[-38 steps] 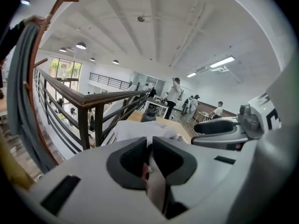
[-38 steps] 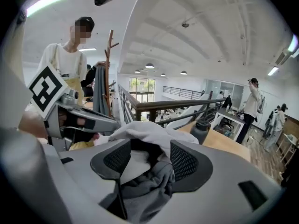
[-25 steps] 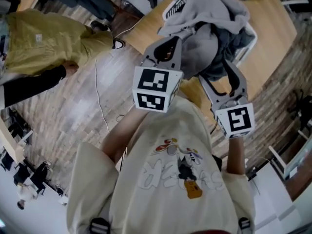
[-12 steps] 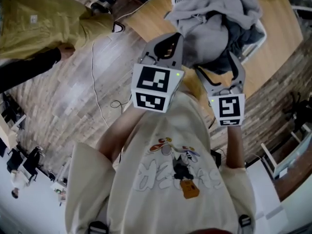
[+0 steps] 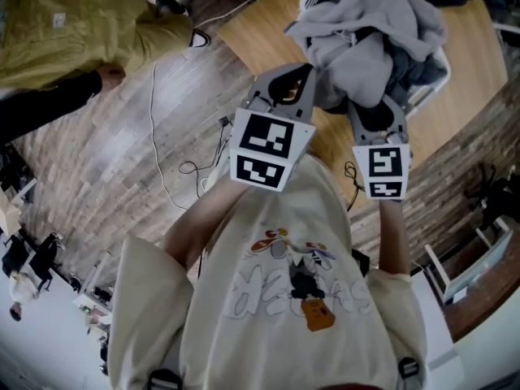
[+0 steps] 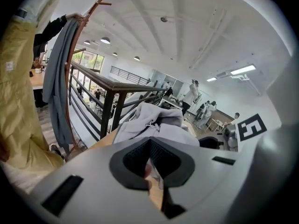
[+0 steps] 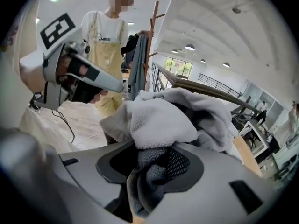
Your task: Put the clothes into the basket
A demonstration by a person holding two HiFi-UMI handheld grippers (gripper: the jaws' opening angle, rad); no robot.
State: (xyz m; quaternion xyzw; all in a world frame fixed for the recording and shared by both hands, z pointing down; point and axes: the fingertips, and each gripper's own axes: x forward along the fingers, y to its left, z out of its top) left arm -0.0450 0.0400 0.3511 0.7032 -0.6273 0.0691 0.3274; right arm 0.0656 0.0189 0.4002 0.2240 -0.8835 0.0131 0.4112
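The fingers of your right gripper (image 5: 372, 108) have just been closing on the grey fleece (image 7: 159, 120), already heaped in the basket (image 5: 435, 78) on the tabletop (image 5: 260, 23). The fingers of your left gripper (image 5: 302, 75) are closed and empty. Only release remains.

At the bottom of the frame the right gripper (image 7: 149, 177) has just been closing its jaws, and they pinch a grey fleece (image 7: 161, 121). More grey clothes (image 7: 212, 113) pile up behind it. A person (image 7: 106, 41) in yellow overalls stands upper left.

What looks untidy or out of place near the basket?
The light grey fleece clothes are heaped high above the white basket on the wooden table, covering most of its rim rather than lying inside.
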